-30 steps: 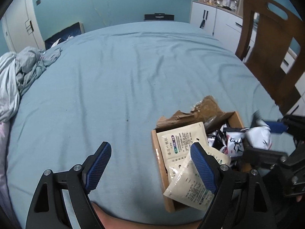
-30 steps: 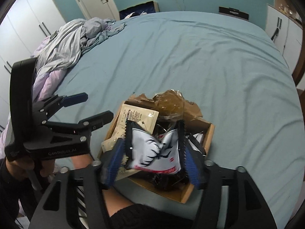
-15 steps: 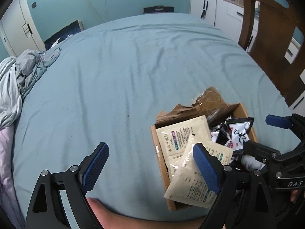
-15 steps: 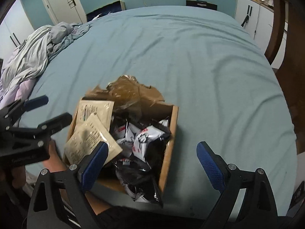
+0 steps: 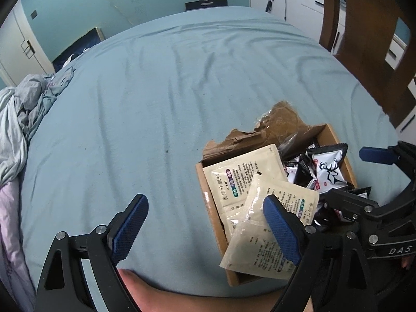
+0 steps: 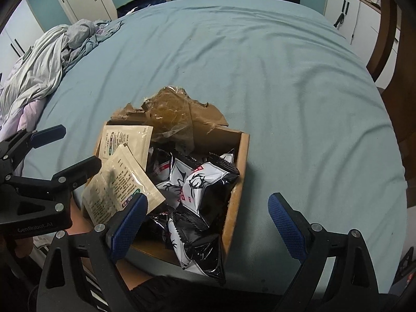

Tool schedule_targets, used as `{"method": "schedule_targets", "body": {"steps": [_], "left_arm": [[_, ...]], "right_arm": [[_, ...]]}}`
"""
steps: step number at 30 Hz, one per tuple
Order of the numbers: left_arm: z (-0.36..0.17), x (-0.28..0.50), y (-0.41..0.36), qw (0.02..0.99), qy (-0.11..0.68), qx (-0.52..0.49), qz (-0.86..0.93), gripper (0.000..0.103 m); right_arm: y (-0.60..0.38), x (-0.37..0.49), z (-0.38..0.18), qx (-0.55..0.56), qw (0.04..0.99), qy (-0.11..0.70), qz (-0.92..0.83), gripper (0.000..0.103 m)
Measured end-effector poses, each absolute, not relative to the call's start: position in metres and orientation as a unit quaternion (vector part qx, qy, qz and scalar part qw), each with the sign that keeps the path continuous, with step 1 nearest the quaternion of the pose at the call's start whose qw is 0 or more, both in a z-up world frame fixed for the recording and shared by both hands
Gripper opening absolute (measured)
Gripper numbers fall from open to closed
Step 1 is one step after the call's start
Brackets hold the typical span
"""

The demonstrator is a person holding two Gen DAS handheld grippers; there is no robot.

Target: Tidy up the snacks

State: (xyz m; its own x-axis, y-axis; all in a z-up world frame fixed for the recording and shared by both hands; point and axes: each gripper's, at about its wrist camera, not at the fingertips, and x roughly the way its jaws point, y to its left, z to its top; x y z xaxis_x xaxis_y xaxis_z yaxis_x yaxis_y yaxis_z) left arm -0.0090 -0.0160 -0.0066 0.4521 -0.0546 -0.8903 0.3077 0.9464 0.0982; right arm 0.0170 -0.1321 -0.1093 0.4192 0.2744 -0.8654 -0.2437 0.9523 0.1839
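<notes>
Cardboard box (image 6: 238, 182) on blue bed (image 6: 286, 78), cream sachets (image 6: 122, 179) and black-white snack packs (image 6: 200, 189) inside, left claw (image 5: 205, 223) and right claw (image 6: 208, 223) apart, empty.

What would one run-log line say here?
left gripper: open, empty | right gripper: open, empty | deer packet: in box

Rumpled grey bedding (image 6: 44, 59) on blue bedsheet (image 5: 182, 83); wooden chair (image 5: 364, 41) beside it.
</notes>
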Motion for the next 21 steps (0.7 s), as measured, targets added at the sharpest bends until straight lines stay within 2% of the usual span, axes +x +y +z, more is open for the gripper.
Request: {"method": "schedule_targets", "body": {"steps": [8, 21], "left_arm": [[-0.008, -0.015, -0.027, 0.843, 0.501, 0.162, -0.107, 0.091], [-0.008, -0.017, -0.03, 0.843, 0.5, 0.166, -0.109, 0.091]], "right_arm": [[-0.129, 0.016, -0.112, 0.008, 0.84, 0.522, 0.15, 0.094], [-0.126, 0.015, -0.113, -0.004, 0.838, 0.526, 0.144, 0.094]]}}
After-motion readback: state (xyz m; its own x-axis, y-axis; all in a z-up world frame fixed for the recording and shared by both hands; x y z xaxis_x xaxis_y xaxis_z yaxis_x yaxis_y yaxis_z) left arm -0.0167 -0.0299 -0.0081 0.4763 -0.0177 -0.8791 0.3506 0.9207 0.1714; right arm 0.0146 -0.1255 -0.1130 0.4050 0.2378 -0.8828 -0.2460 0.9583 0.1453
